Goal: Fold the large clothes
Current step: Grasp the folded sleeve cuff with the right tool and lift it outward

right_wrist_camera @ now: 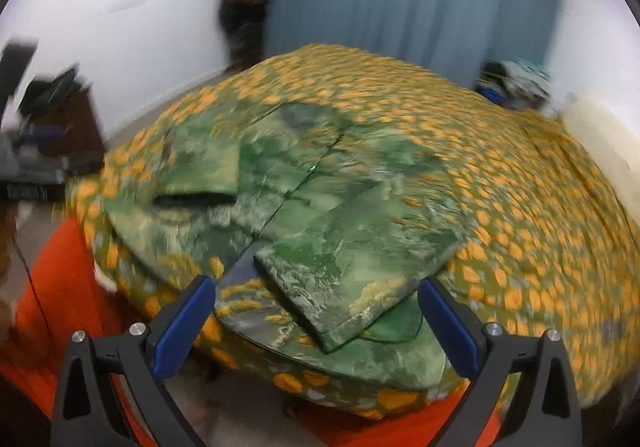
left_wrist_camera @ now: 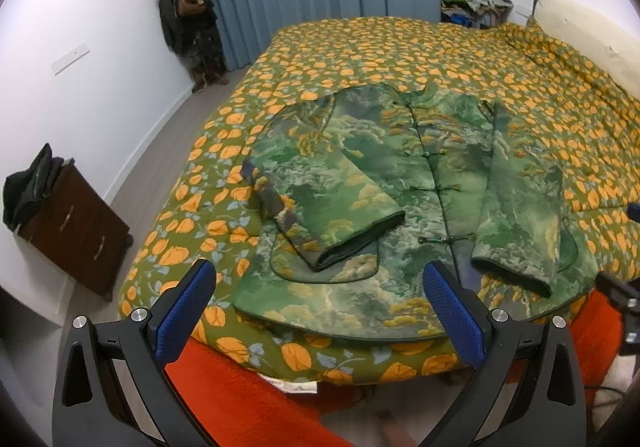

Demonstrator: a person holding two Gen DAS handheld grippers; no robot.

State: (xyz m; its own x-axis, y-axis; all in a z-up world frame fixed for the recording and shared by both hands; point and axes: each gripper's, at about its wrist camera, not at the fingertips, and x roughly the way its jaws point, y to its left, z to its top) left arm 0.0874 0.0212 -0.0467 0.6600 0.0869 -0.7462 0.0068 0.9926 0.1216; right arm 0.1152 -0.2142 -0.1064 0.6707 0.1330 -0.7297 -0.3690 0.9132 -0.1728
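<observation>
1. While both sleeves are already lying folded in over the front of the jacket (left_wrist_camera: 384, 183), the fold of the body is judged to be the step now being approached.
2. The jacket is being carried flat by the bed (left_wrist_camera: 520, 87), buttons up, with its hem lying along the bed's near edge.
3. The left gripper (left_wrist_camera: 318, 311) is being held wide apart and empty, just off the near edge, before the hem's left part.
4. The right gripper (right_wrist_camera: 316, 321) is likewise being held wide and empty, before the right sleeve (right_wrist_camera: 360, 267); this view is being blurred by motion.
5. Next, the hem is probably being called for: each near corner pinched through all layers, then lifted and carried toward the collar (left_wrist_camera: 408, 95) without the sleeves being dragged loose.
</observation>
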